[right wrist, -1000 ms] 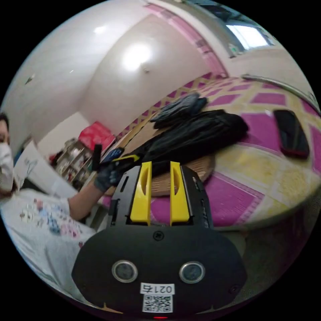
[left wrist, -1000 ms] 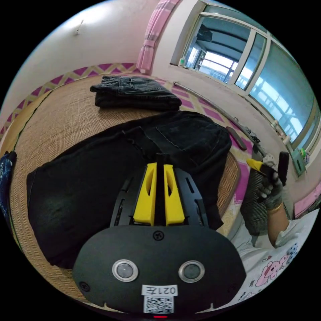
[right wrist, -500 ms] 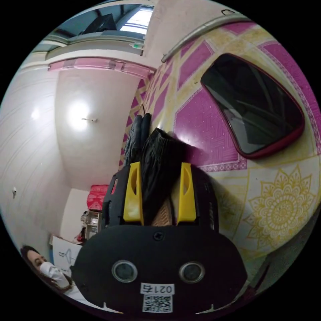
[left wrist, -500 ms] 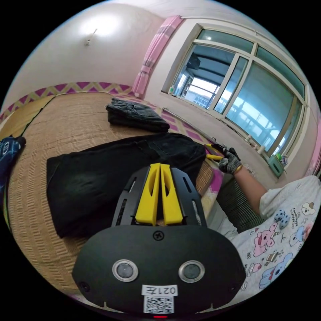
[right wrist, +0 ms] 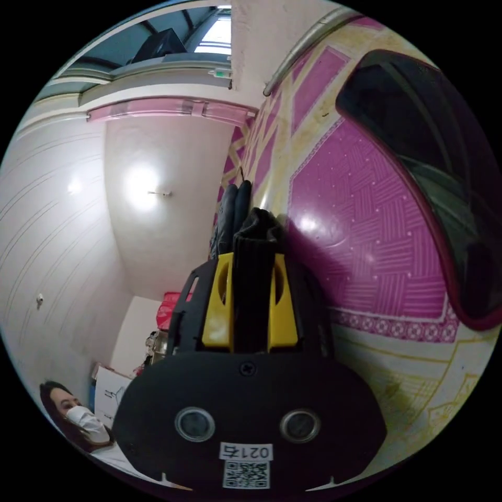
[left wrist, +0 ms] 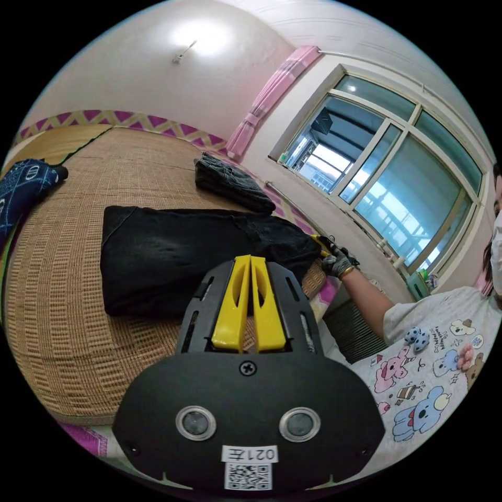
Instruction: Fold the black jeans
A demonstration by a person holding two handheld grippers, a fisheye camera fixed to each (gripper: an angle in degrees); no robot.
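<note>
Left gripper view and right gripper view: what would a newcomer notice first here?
The black jeans lie folded across the woven mat, with darker folded jeans behind them. The right gripper grips the black jeans' end, while the left gripper hangs shut above them.

Woven straw mat (left wrist: 78,209) spread over a raised platform, tan and ribbed, with a pink and yellow patterned covering (right wrist: 366,251) running along its far side toward the window. Lying flat on the mat: black jeans (left wrist: 178,256), folded into a broad block. Just beyond them, apart, a second folded dark garment (left wrist: 230,180). At the mat's left edge, a blue patterned cloth (left wrist: 23,185). On the patterned covering, a dark red-rimmed object (right wrist: 439,172).
</note>
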